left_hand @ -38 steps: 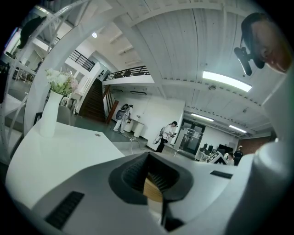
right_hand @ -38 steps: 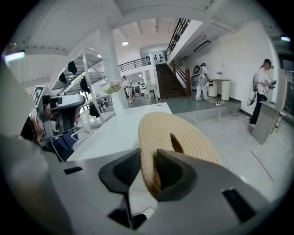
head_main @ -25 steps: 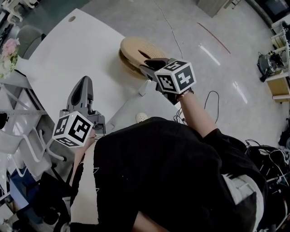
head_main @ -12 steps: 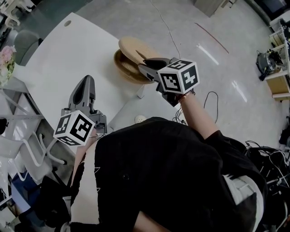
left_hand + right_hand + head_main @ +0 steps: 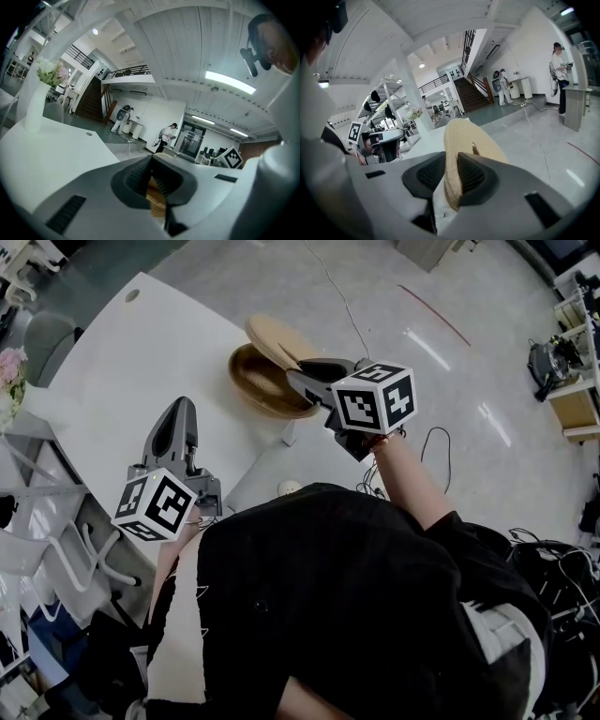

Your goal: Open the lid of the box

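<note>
Right gripper (image 5: 300, 371) pinches the near rim of the woven lid (image 5: 272, 337), pads on either face of it; its jaws have just been closing further on that rim. Lid is round and flat, so no long axis. It's tilted well up on edge, high side toward the gripper, far side down over the far-right rim of the woven box (image 5: 262, 382). Box interior shows open on the left side, so the lid looks already clear of most of the mouth. Can't tell if the low edge touches the box rim.

Box sits at the right edge of the table (image 5: 131, 352), near its far-right corner, just ahead and left of the right gripper's tips and below them.

Left gripper (image 5: 176, 411) has its tips together with nothing held. It sits low by the near edge of the table, well apart from the box, and points across the tabletop at it. Right hand is much the nearer and has the only grip.

Key relation: the lid hangs off the gripper toward the box, so finishing probably means carrying it further up and away to the right, off the rim. Risk: thin rim slipping in the pinch, or the low edge dragging the light box toward the table edge
</note>
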A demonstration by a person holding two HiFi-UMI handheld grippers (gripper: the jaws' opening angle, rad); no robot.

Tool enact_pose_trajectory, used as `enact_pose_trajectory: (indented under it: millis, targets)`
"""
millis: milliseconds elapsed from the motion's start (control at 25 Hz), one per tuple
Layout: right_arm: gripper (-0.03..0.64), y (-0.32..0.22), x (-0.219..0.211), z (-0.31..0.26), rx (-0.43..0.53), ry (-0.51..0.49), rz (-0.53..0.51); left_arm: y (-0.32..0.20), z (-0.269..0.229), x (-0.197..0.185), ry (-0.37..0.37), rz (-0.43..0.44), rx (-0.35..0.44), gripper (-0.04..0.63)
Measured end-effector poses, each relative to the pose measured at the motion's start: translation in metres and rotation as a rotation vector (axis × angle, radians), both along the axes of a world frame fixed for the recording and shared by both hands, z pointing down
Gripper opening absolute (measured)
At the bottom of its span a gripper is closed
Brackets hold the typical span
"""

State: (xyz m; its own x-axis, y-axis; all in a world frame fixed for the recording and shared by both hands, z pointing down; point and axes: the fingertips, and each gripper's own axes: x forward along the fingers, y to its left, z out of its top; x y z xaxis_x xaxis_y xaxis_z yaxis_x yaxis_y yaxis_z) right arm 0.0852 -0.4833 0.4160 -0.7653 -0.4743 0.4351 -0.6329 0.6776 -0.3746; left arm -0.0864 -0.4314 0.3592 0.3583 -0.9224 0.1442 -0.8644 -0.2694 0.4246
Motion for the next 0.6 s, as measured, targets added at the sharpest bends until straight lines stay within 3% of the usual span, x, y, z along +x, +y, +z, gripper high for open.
enact_pose_trajectory:
  millis: [600]
  targets:
    - [0.075,-0.013,0.032,-0.004,-0.016,-0.098,0.146,-0.004,0.006,0.008,0.005,0.031,-0.005,0.011]
